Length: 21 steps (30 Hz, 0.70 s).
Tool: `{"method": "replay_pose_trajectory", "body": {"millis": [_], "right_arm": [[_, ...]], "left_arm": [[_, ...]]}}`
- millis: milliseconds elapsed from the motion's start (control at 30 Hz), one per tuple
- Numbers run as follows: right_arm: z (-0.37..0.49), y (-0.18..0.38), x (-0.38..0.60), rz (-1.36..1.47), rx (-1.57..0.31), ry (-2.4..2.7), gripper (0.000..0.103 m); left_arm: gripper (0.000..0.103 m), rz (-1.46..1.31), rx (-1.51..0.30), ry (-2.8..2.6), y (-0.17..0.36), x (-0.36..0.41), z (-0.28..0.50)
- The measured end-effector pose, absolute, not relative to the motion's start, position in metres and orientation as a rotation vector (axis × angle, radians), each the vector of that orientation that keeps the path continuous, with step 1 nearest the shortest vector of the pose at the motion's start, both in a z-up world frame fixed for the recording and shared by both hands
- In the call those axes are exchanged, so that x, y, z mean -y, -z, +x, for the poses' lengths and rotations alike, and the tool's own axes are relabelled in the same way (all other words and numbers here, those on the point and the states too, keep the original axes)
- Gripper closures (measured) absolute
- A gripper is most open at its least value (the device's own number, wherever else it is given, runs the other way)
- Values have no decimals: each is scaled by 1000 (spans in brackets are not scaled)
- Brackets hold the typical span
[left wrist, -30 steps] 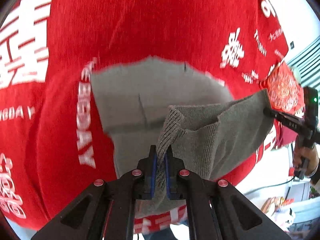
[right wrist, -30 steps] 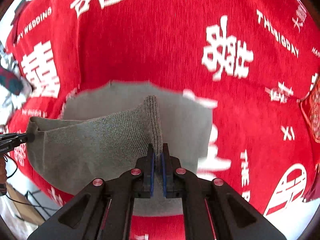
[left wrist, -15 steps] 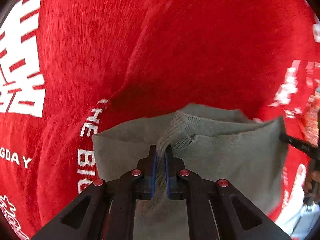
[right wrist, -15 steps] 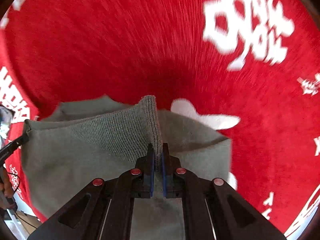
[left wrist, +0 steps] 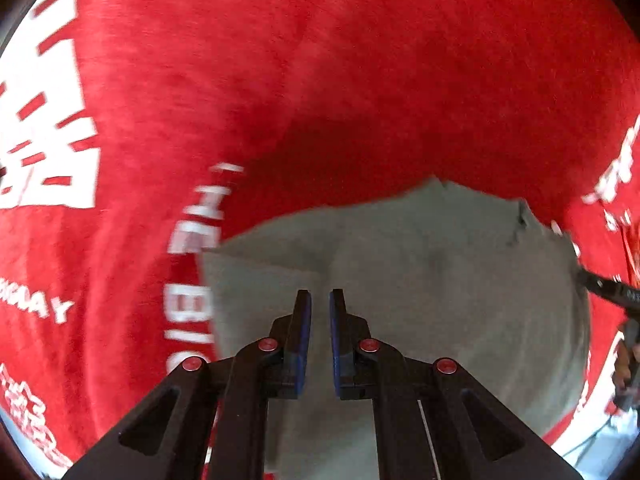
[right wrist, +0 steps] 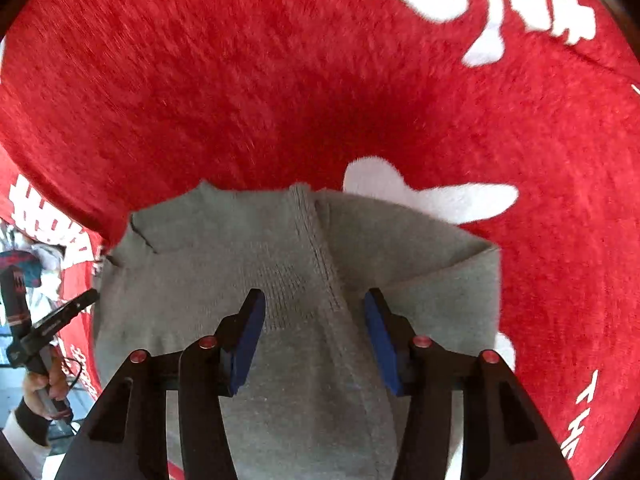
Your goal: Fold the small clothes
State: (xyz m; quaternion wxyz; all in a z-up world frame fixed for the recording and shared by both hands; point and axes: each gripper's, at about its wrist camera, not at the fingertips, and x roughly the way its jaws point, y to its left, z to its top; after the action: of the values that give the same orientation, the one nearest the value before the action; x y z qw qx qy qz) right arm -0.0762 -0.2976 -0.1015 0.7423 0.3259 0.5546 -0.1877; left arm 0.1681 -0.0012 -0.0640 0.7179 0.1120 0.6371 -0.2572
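A small grey knitted garment (left wrist: 440, 280) lies folded on the red cloth, and shows in the right wrist view too (right wrist: 248, 248). My left gripper (left wrist: 319, 304) hovers over its near left part with the jaws a narrow gap apart and nothing between them. My right gripper (right wrist: 314, 304) is wide open above the garment's ribbed edge (right wrist: 316, 248), which lies flat between the fingers. The right gripper's tip shows in the left wrist view (left wrist: 600, 286) at the garment's right edge. The left gripper shows in the right wrist view (right wrist: 60, 316) at the garment's left edge.
A red plush cloth with white lettering (left wrist: 280, 60) covers the table (right wrist: 200, 80). A person's hand (right wrist: 48, 384) holds the left gripper's handle at the far left. Clutter lies beyond the cloth's left edge (right wrist: 36, 256).
Both grippers carried the lifted grey edge forward and down over the garment, then let go. The right jaws opened wide; the left jaws parted slightly. The garment now lies flat, folded.
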Motion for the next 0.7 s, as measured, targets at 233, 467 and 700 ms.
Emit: {"method": "replay_pose_trajectory", "body": {"millis": [233, 467, 700], "right_arm": [[-67, 87, 291, 531, -1188, 477, 96], [-74, 105, 302, 577, -1205, 555, 81], [-119, 76, 297, 700, -1183, 542, 53]], "left_arm": [[93, 320, -1344, 496, 81, 29, 169], [93, 402, -1272, 422, 85, 32, 176], [93, 327, -1315, 383, 58, -15, 177]]}}
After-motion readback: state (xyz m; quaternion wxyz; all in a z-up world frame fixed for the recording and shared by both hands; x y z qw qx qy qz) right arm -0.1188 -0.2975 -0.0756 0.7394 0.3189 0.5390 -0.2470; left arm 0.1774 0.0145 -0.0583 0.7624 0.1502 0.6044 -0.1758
